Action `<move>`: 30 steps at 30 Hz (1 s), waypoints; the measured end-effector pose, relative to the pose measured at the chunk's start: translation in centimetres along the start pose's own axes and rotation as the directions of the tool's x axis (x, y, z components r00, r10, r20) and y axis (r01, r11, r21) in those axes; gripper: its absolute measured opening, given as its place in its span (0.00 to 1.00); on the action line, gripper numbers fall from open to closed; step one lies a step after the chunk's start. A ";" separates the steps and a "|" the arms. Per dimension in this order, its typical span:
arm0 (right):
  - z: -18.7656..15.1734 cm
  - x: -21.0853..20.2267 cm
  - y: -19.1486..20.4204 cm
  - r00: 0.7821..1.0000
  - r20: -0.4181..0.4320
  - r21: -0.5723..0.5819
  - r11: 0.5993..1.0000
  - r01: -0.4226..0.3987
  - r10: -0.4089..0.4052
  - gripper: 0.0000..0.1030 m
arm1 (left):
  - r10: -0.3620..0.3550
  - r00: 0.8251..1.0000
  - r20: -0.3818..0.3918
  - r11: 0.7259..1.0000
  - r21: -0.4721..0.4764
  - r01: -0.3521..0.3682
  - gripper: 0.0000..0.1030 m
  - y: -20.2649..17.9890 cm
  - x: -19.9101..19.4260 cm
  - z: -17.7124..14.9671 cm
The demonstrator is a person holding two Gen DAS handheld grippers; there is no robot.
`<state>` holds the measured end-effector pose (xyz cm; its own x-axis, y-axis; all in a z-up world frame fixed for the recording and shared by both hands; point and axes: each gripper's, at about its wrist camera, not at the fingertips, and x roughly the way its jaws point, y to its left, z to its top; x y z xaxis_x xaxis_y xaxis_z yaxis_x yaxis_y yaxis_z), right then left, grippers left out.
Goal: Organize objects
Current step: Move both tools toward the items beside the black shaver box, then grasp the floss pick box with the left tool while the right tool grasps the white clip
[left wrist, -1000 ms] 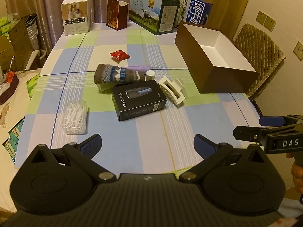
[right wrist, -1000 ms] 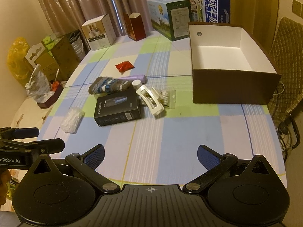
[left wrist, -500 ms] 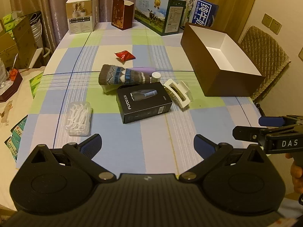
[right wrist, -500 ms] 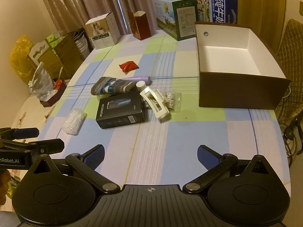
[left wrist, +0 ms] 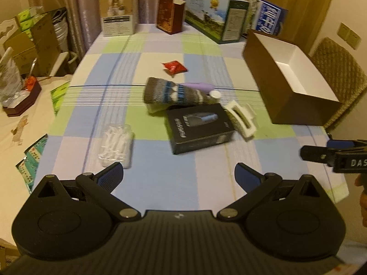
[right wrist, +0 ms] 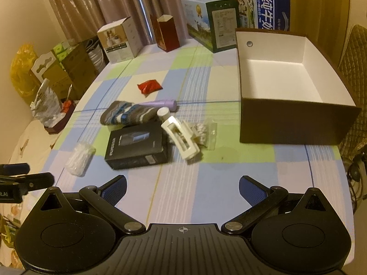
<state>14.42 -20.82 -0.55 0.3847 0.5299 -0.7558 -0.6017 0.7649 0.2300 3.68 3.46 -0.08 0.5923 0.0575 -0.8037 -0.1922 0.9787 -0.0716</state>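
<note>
Left wrist view
Left tool (left wrist: 177,175): fingers spread wide, nothing between them, above the near tabletop (left wrist: 160,178).
Black box (left wrist: 198,127): mid-tabletop, white hair clip (left wrist: 240,120) touching its right edge, knit sock (left wrist: 172,94) just behind.
Floss picks (left wrist: 115,145): left of the black box, apart from it.
Brown box (left wrist: 289,84): far right, open.

Right wrist view
Right tool (right wrist: 182,186): fingers spread, holding nothing.
Red packet (right wrist: 149,86): alone, beyond the sock (right wrist: 129,114).
Purple tube (right wrist: 160,103): behind the sock.
Brown box (right wrist: 296,123): right side, white interior bare.
</note>
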 end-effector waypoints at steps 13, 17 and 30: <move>1.3 5.2 -1.6 0.999 0.038 -0.081 0.996 -0.029 0.033 0.98 | 0.165 0.986 -0.009 0.981 -0.099 -0.166 0.99 5.5 3.3 0.7; 1.7 6.9 -1.7 0.996 0.064 -0.124 0.991 -0.051 0.059 0.86 | 0.186 0.982 -0.036 0.974 -0.123 -0.189 0.99 7.1 5.1 0.5; 2.1 13.2 -0.7 0.998 0.048 -0.284 0.958 -0.026 0.041 0.59 | 0.210 0.977 -0.037 0.970 -0.119 -0.213 0.96 8.8 10.5 1.2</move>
<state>21.45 -13.59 -9.41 0.3928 0.5776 -0.7156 -0.7855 0.6154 0.0656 9.11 12.92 -8.45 0.5095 0.2548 -0.8219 -0.4055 0.9135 0.0319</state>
